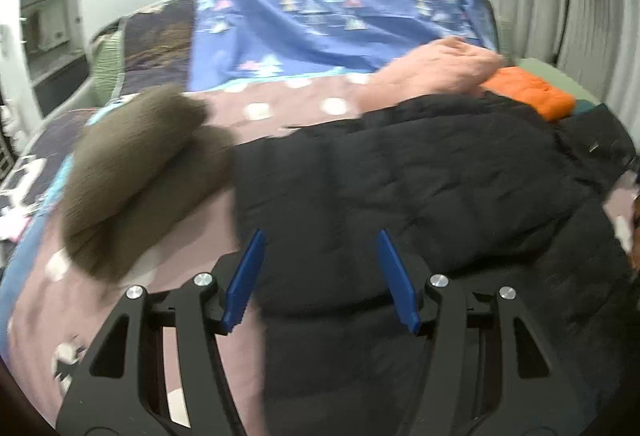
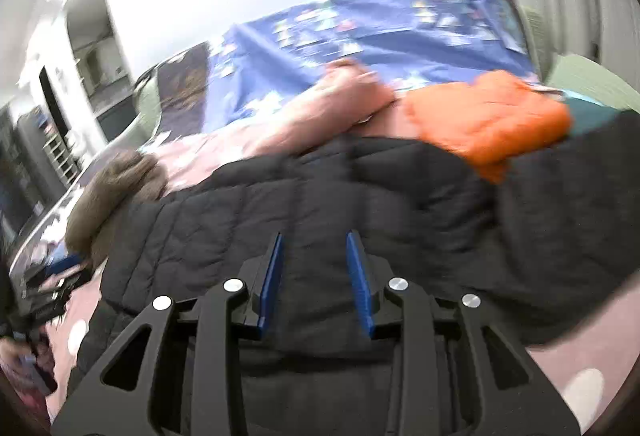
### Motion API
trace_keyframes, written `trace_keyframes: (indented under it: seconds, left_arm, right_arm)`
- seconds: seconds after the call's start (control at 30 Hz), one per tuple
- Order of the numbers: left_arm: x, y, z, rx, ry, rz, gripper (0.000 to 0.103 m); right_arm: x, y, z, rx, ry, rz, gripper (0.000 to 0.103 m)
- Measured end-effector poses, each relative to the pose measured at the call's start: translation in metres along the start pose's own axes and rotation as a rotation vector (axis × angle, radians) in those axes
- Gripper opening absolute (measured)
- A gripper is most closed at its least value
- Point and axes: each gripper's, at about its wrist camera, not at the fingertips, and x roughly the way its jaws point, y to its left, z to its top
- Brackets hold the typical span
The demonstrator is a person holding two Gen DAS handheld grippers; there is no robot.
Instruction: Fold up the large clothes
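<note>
The black jacket (image 1: 420, 187) lies spread and not yet folded on the bed (image 1: 280, 107) just ahead of both grippers, left gripper (image 1: 318, 236) and right gripper (image 2: 314, 238) open and empty, so folding seems barely begun.

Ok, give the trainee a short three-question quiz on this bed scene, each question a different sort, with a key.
1. True or false: the left gripper is shut on the black quilted coat.
2. Multiple choice: which garment lies against the coat's far right end? A) the orange garment B) the brown fur trim C) a white towel
3. Fill in: the right gripper hangs over the coat with its jaws ____.

Key: 1 false, its jaws stand apart with nothing between them; 2 A; 3 open.
</note>
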Motion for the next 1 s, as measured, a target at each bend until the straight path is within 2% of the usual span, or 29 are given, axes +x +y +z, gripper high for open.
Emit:
trace_keyframes:
  seconds: [0.03, 0.07, 0.13, 0.2, 0.23, 0.27, 0.33, 0.43, 0.5, 0.53, 0.63, 0.67, 0.8, 0.87, 0.9, 1.0]
  left_arm:
    - [0.007, -0.004, 0.003, -0.002, 0.011, -0.017, 0.061]
    - [0.021, -0.011, 0.006, -0.002, 0.039, -0.057, 0.069]
    - [0.041, -0.017, 0.004, 0.002, 0.079, -0.037, 0.08]
    - [0.066, -0.019, -0.008, 0.016, 0.142, 0.033, 0.081]
    - [0.074, -0.017, -0.016, 0.004, 0.168, 0.038, 0.081]
    - [0.074, -0.015, -0.02, -0.007, 0.166, 0.028, 0.081]
    - [0.064, -0.007, -0.021, -0.033, 0.14, -0.006, 0.082]
    - [0.053, 0.008, -0.018, -0.05, 0.112, 0.038, 0.081]
    - [0.043, 0.027, -0.015, -0.084, 0.082, 0.099, 0.08]
    - [0.04, 0.035, -0.014, -0.112, 0.074, 0.102, 0.076]
    - [0.03, 0.065, -0.007, -0.257, 0.05, 0.038, 0.05]
    - [0.028, 0.071, -0.004, -0.287, 0.038, 0.008, 0.047]
    - [0.032, 0.063, 0.009, -0.277, 0.004, -0.072, 0.045]
    - [0.051, 0.055, 0.01, -0.282, 0.04, -0.121, 0.046]
    - [0.064, 0.053, 0.009, -0.284, 0.071, -0.109, 0.047]
    - [0.11, 0.05, -0.009, -0.232, 0.179, 0.061, 0.051]
  right_arm:
    - [0.014, -0.003, -0.005, 0.006, 0.032, -0.022, 0.033]
    - [0.024, -0.006, -0.011, 0.008, 0.064, -0.064, 0.033]
    - [0.056, -0.022, -0.031, 0.013, 0.15, -0.196, 0.031]
    - [0.066, -0.04, -0.043, 0.071, 0.174, -0.175, 0.029]
    - [0.061, -0.048, -0.043, 0.115, 0.167, -0.163, 0.026]
    - [0.059, -0.049, -0.041, 0.12, 0.165, -0.182, 0.021]
    - [0.059, -0.047, -0.043, 0.096, 0.162, -0.196, 0.019]
    - [0.057, -0.044, -0.049, 0.102, 0.156, -0.183, 0.02]
    - [0.057, -0.046, -0.05, 0.109, 0.149, -0.17, 0.021]
    - [0.055, -0.047, -0.052, 0.115, 0.146, -0.163, 0.021]
    - [0.053, -0.048, -0.053, 0.117, 0.142, -0.164, 0.021]
    - [0.053, -0.049, -0.052, 0.116, 0.14, -0.166, 0.021]
    - [0.047, -0.061, -0.05, 0.137, 0.123, -0.172, 0.021]
    - [0.046, -0.063, -0.051, 0.147, 0.124, -0.162, 0.021]
    - [0.045, -0.065, -0.051, 0.151, 0.124, -0.157, 0.021]
    - [0.043, -0.068, -0.052, 0.157, 0.12, -0.135, 0.022]
